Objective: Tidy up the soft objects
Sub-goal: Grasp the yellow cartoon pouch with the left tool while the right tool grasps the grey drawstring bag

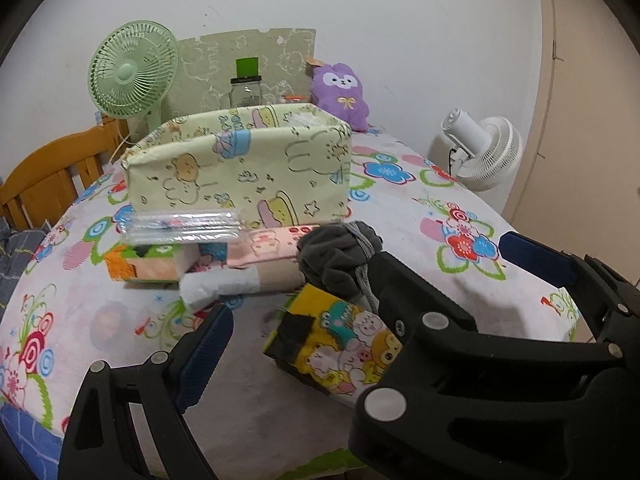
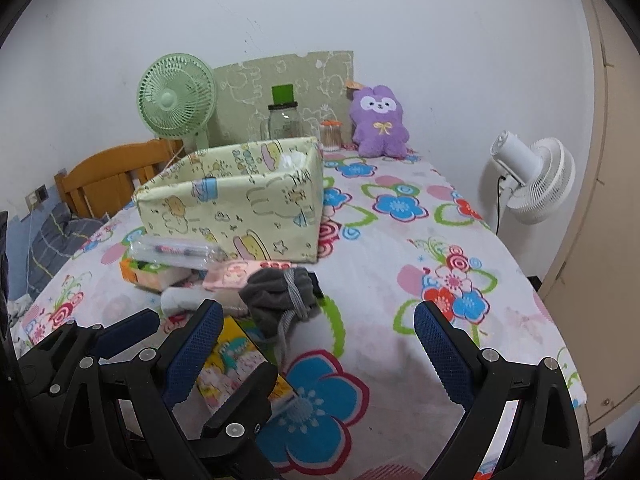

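Observation:
A grey drawstring pouch lies crumpled on the flowered cloth, in front of a pale yellow fabric bin. Just before it sits a yellow cartoon-printed box. A purple plush rabbit leans on the back wall. My left gripper is open with the yellow box ahead of its jaws, untouched. My right gripper is open close beside it, overlapping it. The pouch's cord hangs between its pads, which press on nothing.
Left of the pouch is a pile: a clear packet of pens, an orange carton, a pink item and a white roll. A green fan, a glass jar and a white fan stand behind.

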Demonstrator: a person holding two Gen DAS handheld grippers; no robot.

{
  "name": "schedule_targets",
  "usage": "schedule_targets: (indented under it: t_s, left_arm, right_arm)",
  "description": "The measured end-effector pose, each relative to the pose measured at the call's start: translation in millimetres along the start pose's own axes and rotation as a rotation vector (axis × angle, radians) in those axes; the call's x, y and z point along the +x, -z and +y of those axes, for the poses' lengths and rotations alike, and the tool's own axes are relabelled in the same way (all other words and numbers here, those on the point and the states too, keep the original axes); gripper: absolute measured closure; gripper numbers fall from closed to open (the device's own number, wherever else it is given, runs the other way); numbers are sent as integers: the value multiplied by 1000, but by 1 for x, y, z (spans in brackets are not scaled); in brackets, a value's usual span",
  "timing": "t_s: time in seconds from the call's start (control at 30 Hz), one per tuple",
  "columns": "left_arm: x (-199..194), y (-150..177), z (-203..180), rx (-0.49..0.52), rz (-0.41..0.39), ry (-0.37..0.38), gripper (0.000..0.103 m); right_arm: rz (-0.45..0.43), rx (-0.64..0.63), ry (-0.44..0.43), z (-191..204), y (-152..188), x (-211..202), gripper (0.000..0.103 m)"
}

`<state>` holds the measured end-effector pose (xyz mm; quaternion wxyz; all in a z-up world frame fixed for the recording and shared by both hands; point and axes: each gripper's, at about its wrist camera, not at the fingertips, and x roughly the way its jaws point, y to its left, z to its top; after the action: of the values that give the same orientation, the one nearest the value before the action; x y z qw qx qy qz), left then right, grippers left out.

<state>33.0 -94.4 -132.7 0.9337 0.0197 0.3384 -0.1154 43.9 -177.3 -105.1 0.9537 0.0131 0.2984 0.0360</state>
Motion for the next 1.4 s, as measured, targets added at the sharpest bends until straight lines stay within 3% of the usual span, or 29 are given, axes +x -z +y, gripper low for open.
schedule_targets:
  t_s: [0.5,0.9,1.4]
  left_arm:
    - [20,11,-13,16,28,13,10]
    - [30,11,-9,10,36,1,19]
    - [18,-1,24,-17,6,-106,19]
  right_arm:
    - [41,25,26,-18,18,13,5]
    - [64,34,21,-20,21,23,5]
    - [46,4,-35,7,2,35,5]
